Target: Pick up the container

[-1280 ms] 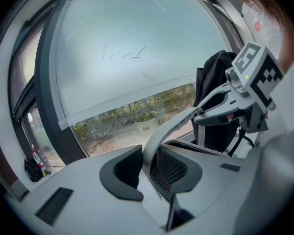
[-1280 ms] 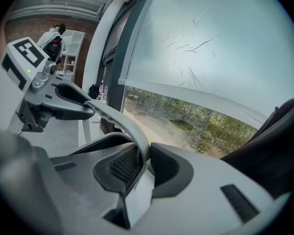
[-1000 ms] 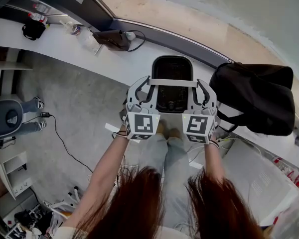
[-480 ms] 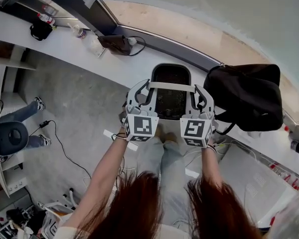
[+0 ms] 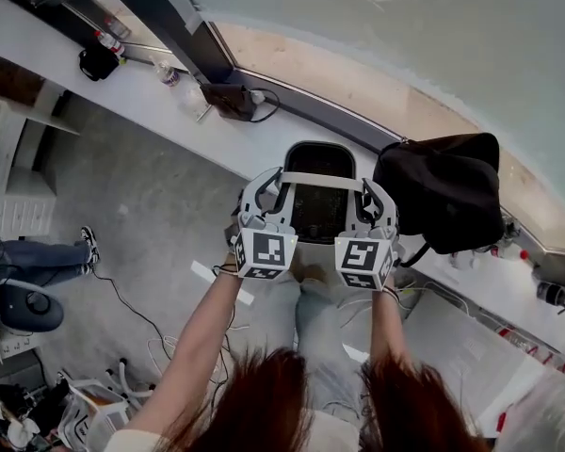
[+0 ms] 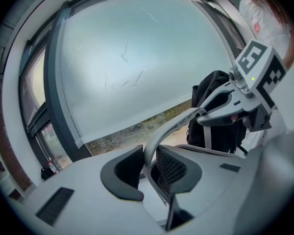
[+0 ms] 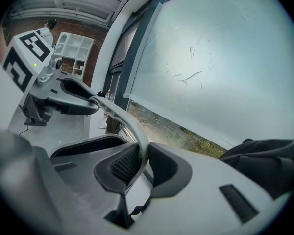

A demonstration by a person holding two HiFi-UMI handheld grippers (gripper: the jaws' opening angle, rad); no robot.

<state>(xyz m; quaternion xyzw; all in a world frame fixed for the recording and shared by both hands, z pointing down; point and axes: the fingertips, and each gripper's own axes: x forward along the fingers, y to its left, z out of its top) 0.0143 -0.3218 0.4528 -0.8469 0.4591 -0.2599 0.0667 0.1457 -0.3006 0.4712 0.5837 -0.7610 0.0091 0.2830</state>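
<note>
a: where is the container (image 5: 320,158) in this shot?

b: between the two grippers, in front of the person. it sits over the near edge of the white counter (image 5: 169,102) that runs under the window, just beside a black bag (image 5: 443,196) lying on that counter.

a: and the grip?

b: the left gripper (image 5: 271,185) is clenched on the left end of the container's grey handle (image 5: 322,181), its dark pads (image 6: 122,173) pressing the band from both sides. the right gripper (image 5: 375,196) grasps the right end the same way. its jaws have just been closing further, with the handle between them.

a: the container's base?

b: hidden behind the grippers.
</note>
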